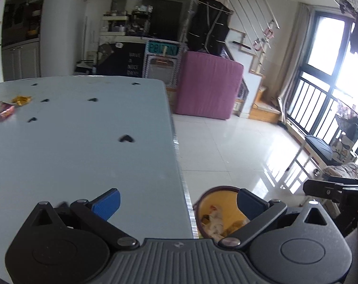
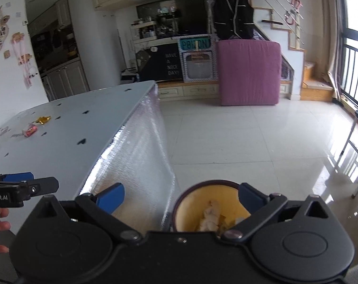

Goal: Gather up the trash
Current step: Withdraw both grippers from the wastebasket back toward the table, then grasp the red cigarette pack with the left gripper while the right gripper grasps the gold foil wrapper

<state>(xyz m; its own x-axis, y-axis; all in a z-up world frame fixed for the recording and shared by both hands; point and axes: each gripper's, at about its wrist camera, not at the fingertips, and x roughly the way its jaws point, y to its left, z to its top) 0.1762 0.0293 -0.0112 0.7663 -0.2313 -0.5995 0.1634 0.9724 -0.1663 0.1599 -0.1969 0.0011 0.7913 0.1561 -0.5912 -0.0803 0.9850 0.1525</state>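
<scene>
A pink mattress [image 2: 250, 73] leaned by the stairs across the glossy tiled floor [image 2: 250, 142]. The pale table [image 1: 84, 142] carried a gold wrapper [image 1: 21, 99] and a red wrapper [image 1: 4, 111], far to the left of both tools. The round yellow bin [image 2: 190, 203], holding crumpled paper, stood below the right gripper [image 2: 181, 196]. The left gripper [image 1: 179, 201] straddled the table edge. Both gaped wide, empty.

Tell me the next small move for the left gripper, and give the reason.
Probably swing the left gripper left and forward over the table toward the pink wrapper, the nearer piece. It is open and holds nothing, the bin beside the table already holds scraps, and that wrapper and a gold wrapper lie at the far left.
</scene>
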